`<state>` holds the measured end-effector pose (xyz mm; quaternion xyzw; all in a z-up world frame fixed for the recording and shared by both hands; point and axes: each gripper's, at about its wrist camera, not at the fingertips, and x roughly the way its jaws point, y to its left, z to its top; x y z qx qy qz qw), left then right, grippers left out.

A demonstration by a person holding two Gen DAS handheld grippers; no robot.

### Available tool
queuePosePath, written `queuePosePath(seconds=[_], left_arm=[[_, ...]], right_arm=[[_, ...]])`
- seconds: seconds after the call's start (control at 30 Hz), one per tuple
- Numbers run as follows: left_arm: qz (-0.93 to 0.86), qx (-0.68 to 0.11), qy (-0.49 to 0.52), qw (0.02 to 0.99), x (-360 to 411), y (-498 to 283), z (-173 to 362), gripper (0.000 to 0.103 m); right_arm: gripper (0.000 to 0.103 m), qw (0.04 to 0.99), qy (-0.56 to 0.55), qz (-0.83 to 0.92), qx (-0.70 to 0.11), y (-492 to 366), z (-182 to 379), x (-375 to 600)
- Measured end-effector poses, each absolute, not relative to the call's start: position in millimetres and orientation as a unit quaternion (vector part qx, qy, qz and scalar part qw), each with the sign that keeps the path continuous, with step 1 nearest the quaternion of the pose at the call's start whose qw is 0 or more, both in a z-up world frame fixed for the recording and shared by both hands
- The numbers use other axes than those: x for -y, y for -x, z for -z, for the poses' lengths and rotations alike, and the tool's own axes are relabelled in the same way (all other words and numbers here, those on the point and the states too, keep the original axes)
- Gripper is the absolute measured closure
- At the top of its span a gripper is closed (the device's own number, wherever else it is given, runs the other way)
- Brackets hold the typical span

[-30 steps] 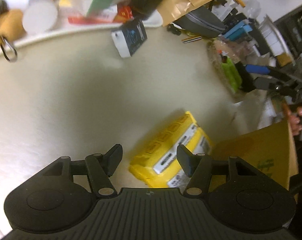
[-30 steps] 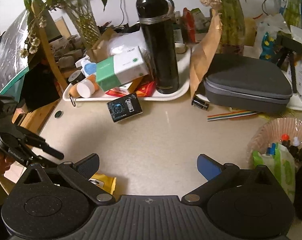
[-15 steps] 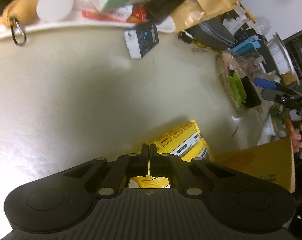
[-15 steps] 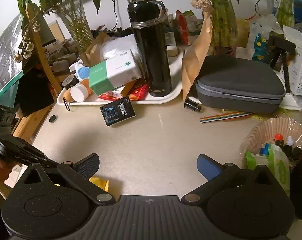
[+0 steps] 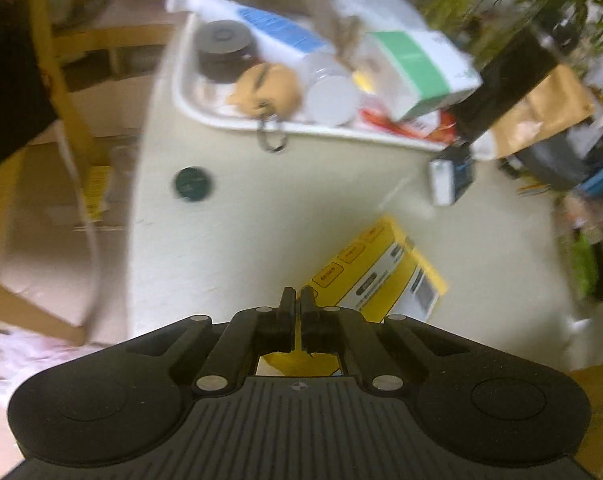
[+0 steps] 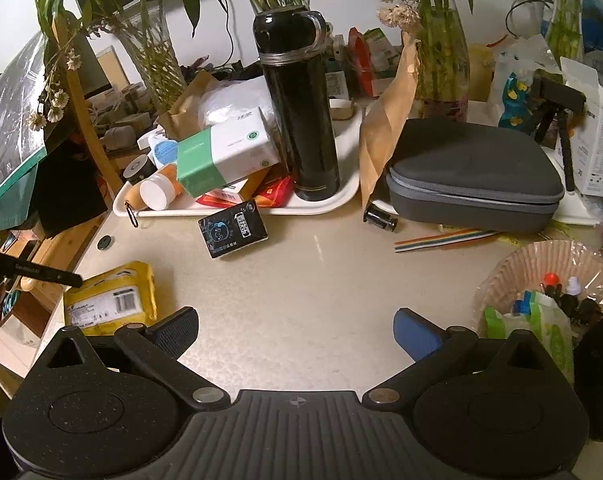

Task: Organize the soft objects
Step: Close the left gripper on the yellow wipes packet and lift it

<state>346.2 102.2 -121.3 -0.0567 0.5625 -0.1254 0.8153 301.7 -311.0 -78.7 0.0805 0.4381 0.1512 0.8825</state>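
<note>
pinching yellow pack (image 5: pixel 375 276) edge, left gripper (image 5: pixel 296 300) clamped together, right gripper (image 6: pixel 295 330) apart, empty

Left wrist view: heavy motion blur, worst at the top and edges; tray (image 5: pixel 205 118) and plants (image 5: pixel 541 4) smeared, colours washed yellow-green. Right wrist view: sharp, warm indoor light, evenly lit. Soft glare streak on the counter (image 6: pixel 321 248), soft shadow under the black flask (image 6: pixel 297 100). Both show strong fisheye bending with dark corners; white wall top left overexposed.
</note>
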Motion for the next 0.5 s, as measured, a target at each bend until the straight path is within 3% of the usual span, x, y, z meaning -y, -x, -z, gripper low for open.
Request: queuePosePath(seconds=[0.07, 0.1, 0.13, 0.5], left_arm=[[0.125, -0.559, 0.053, 0.818, -100.8, -345.7, 120.9, 0.077], [0.128, -0.550, 0.053, 0.824, -100.3, -345.6, 119.7, 0.048], [0.134, -0.538, 0.047, 0.831, -97.4, -346.2, 117.2, 0.026], [0.223, -0.527, -0.104, 0.813, -32.6, -342.3, 136.2, 0.023]], right_arm=[[0.000, 0.883, -0.079, -0.151, -0.438, -301.5, 78.5, 310.2], [0.000, 0.883, -0.078, -0.151, -0.437, -301.4, 78.3, 309.4], [0.000, 0.883, -0.077, -0.152, -0.437, -301.2, 78.0, 309.2], [0.000, 0.882, -0.073, -0.136, -0.444, -306.7, 84.2, 313.1]])
